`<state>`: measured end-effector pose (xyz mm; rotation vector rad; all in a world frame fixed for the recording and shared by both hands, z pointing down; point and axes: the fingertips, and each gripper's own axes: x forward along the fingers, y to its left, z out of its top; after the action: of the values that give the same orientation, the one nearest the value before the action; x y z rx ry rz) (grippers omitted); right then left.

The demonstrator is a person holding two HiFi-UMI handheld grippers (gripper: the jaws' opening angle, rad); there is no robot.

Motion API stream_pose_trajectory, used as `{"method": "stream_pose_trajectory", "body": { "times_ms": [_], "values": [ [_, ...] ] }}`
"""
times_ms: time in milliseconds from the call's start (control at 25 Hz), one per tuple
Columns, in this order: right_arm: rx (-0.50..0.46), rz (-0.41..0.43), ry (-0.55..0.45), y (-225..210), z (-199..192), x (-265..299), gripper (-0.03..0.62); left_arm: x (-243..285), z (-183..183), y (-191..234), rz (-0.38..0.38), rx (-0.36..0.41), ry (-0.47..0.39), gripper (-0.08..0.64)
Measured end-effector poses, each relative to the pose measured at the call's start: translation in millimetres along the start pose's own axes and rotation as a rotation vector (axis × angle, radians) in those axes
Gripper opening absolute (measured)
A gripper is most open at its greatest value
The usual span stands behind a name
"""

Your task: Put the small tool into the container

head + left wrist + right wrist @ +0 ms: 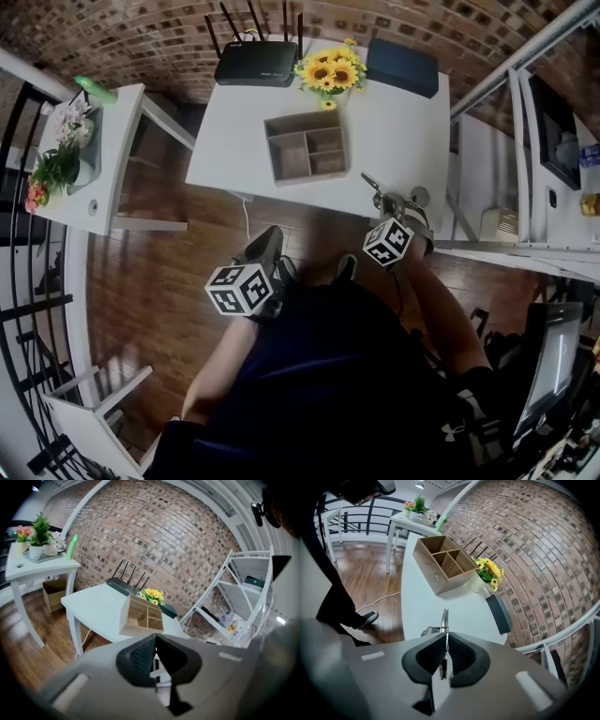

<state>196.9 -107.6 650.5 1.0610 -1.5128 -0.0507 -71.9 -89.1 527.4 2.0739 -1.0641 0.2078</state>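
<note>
Right gripper [445,638]: clenched on the small tool [445,619]; the two dark pads press against a thin, flat metal piece that stands edge-on between them, its tip projecting beyond the jaw tips toward the container [427,569]; in the head view the right gripper [382,200] sits over the near right edge of the white table [394,122], with the small tool [372,181] slanting out ahead of it; whether the tool rests on the table surface or is lifted clear cannot be determined

Left gripper [155,640]: closed and empty, jaw tips meeting with nothing between them; in the head view the left gripper [266,247] is held off the table, over the wooden floor [141,281] and close to the person's body, well apart from the tool

Container [272,150]: an open wooden box divided into compartments, standing upright near the middle of the table; all visible compartments are bare; it lies between the two grippers and the far edge, apart from the tool; the left gripper view shows the container [124,618] on the table [93,604] ahead of the jaws

Far edge of the table: a black router [256,64] with upright antennas, a bunch of sunflowers [330,73] just behind the container, and a dark flat box [401,66]; a separate side table [103,150] with potted plants stands at the left
</note>
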Motion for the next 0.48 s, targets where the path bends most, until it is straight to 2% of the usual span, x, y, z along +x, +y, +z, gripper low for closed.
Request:
{"method": "stream_pose_trajectory", "body": {
  "times_ms": [240, 480],
  "values": [
    [0.025, 0.052, -0.035, -13, 6, -22, 0.017, 17, 1, -6, -0.050, -0.008, 0.014, 0.003],
    [0.049, 0.035, -0.101, -46, 12, -49, 0.015, 30, 3, -16, -0.081, 0.002, 0.029, 0.003]
  ]
}}
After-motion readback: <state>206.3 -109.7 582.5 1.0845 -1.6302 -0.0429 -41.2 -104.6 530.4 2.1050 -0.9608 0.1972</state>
